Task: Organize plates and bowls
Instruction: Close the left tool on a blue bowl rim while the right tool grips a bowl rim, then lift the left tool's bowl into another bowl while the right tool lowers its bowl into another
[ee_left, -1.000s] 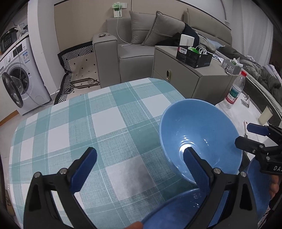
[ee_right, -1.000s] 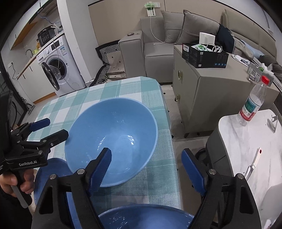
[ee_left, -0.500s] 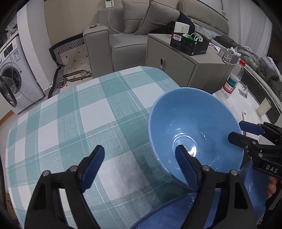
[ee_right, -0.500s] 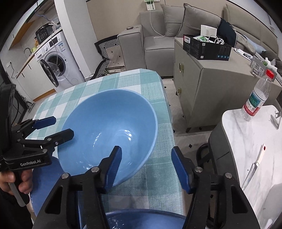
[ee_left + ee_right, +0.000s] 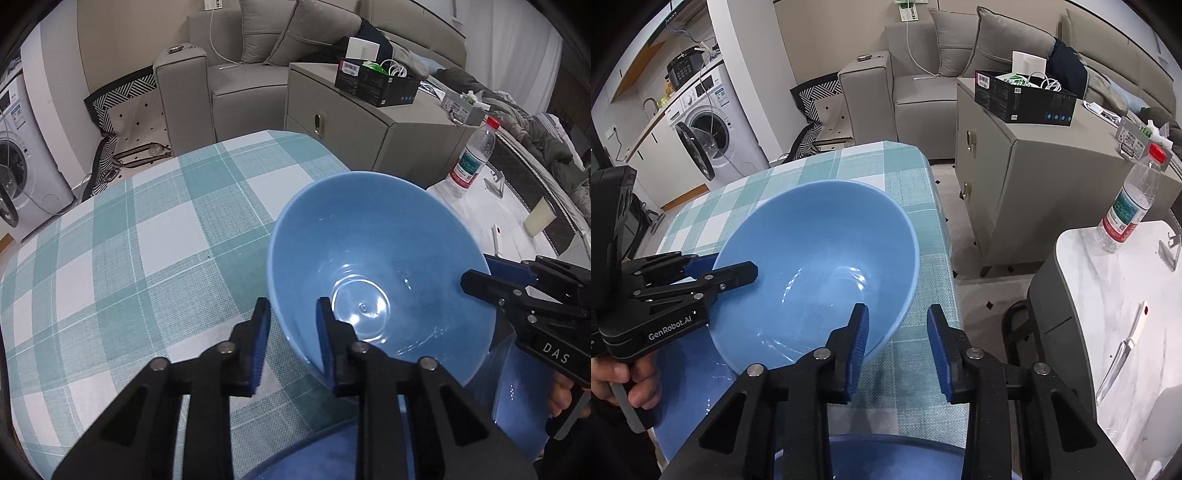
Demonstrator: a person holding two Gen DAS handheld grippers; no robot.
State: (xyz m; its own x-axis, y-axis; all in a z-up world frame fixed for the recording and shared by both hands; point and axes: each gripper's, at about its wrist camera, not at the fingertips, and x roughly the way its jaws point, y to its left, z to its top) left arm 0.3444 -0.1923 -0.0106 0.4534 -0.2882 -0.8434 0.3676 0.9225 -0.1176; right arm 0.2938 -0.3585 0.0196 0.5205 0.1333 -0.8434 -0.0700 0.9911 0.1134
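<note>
The only writing I can read is on the tools themselves: "GenRobot.AI" in white on the body of the left gripper point(image 5: 291, 306) as the right camera sees it, and "DAS" on the right gripper point(image 5: 897, 310) as the left camera sees it. The water bottle point(image 5: 1126, 210) has a green label and the black box point(image 5: 1023, 98) on the cabinet has a barcode sticker, but both are too small for me to make out.

I count one large blue bowl point(image 5: 369, 258), standing tilted on the teal checked tablecloth point(image 5: 147, 240) near its right edge. There are two more blue dishes: the left dish point(image 5: 683, 373) shows under the left tool and the near dish point(image 5: 886, 458) under the right one (plates or bowls, I cannot tell, since only slivers show). The bowl's near side overlaps both. I also see one bottle with a red cap, one washing machine point(image 5: 709, 125), and two hands, a left hand point(image 5: 628, 380) and a right hand point(image 5: 565, 395), one on each grip.

Both tools have the bowl. The left gripper's jaws are closing and nearly together, with the bowl's left rim between them: one blue pad is outside the wall and the other inside. The right gripper's jaws are closing too, straddling the opposite rim in the same way. In its own view a strip of cloth shows beside the outer pad, though from the left camera the fingers look nipped on the rim.
</note>
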